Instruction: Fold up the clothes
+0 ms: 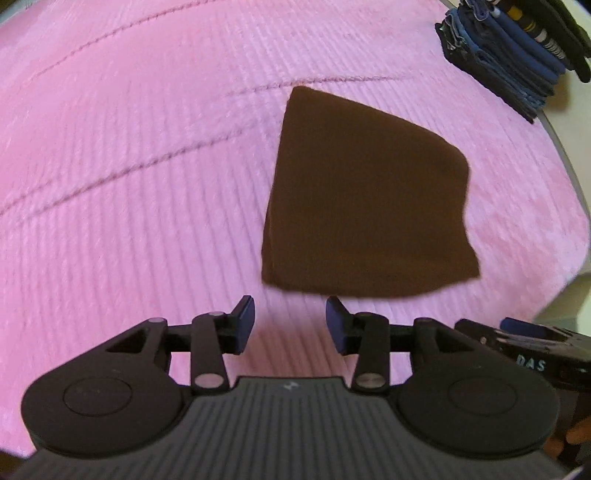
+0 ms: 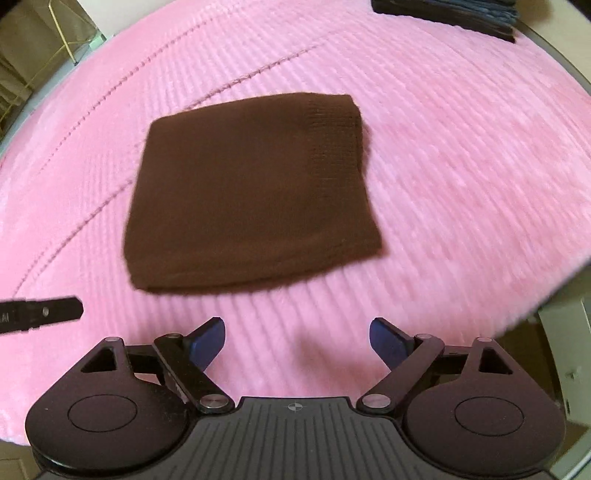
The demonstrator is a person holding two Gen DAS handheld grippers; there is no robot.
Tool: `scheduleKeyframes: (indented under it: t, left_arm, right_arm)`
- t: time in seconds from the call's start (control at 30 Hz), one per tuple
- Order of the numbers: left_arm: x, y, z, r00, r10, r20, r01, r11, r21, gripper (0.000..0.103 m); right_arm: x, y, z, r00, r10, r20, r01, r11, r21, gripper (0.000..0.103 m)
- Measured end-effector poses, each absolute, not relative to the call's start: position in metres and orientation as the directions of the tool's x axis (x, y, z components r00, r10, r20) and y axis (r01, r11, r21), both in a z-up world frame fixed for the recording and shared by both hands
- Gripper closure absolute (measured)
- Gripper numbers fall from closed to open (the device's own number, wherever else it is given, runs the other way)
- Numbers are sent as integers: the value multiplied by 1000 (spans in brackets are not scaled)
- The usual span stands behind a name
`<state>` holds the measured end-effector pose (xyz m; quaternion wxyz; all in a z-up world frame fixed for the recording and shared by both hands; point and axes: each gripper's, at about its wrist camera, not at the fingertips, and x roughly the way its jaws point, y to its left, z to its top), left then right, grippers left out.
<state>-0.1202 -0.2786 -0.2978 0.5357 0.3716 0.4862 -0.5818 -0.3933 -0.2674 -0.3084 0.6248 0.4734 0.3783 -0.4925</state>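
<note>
A folded brown garment [image 1: 365, 199] is seen lying flat on a pink ribbed blanket [image 1: 129, 184], folded into a compact, roughly square packet with its layered edges turned toward the cameras. In the right wrist view the same brown garment [image 2: 251, 192] is shown nearer the middle of the frame, and a knit rib texture can be made out along its far right corner; in the left wrist view that detail is lost to shadow.

The left claw [image 1: 290, 325] is held just short of the garment's near edge, its blue-padded fingers apart with nothing between them. The right claw [image 2: 297, 341] is likewise spread, more widely, and is empty; it is kept a little back from the garment over bare pink blanket [image 2: 461, 177].

Each view catches the other tool: part of the right claw's black body, marked with pale letters, is seen at the lower right edge of the left view, and a black finger of the left claw enters at the left edge of the right view.

A stack of folded dark blue clothes [image 1: 517, 62] is shown clearly, side on, at the far right corner of the blanket in the left view; in the right view only its lower edge [image 2: 461, 14] is caught at the top. A thin gold wire frame [image 2: 55, 44] beyond the blanket's left edge appears in the right view alone.
</note>
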Motion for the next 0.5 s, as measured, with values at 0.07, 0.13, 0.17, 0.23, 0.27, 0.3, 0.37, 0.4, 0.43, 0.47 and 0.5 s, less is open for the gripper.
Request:
scheduleKeyframes:
  t: [0.07,0.13,0.17,0.23,0.27,0.3,0.37,0.4,0.43,0.47,0.5]
  left_arm:
    - [-119,-265,-278,-147,-263,-954,987,26,-159,64]
    - [-118,-254,-257,-143,-272,-952,989,-15,-144,63]
    - [-118,-249,-247,-138,-278,-951,990,-34,-134,62]
    - [-116,-241,-229,-144,-294,-945,989,-67,-130,62]
    - [-115,-238,-220,-148,-305,-941,988,-78,-130,61]
    - [-114,-235,-210,-151,-316,-937,988,-88,-130,59]
    - [-112,-233,-195,-153,-331,-931,987,-104,-125,58]
    - [-112,-232,-188,-150,-339,-929,987,-112,-118,58]
    - [-113,-232,-180,-148,-348,-926,986,-121,-112,58]
    - [-114,-231,-173,-146,-358,-922,986,-130,-105,58]
    - [-115,-231,-166,-143,-368,-919,986,-135,-99,57]
  right_arm:
    - [-390,-258,-287,227,-271,-935,974,72,216,15]
    - [-385,-250,-265,218,-289,-932,976,81,203,15]
    - [-383,-246,-254,213,-298,-930,977,85,196,15]
    - [-380,-240,-235,201,-317,-927,979,90,181,15]
    - [-379,-237,-227,200,-326,-924,980,89,180,15]
    - [-378,-235,-220,200,-335,-921,980,88,180,15]
    - [-375,-231,-205,193,-345,-918,981,84,175,15]
    - [-373,-230,-200,188,-345,-920,982,85,169,15]
    - [-372,-228,-194,187,-347,-919,982,91,165,15]
    - [-370,-227,-189,185,-348,-919,982,101,159,15]
    - [-369,-227,-186,178,-347,-921,983,110,148,15]
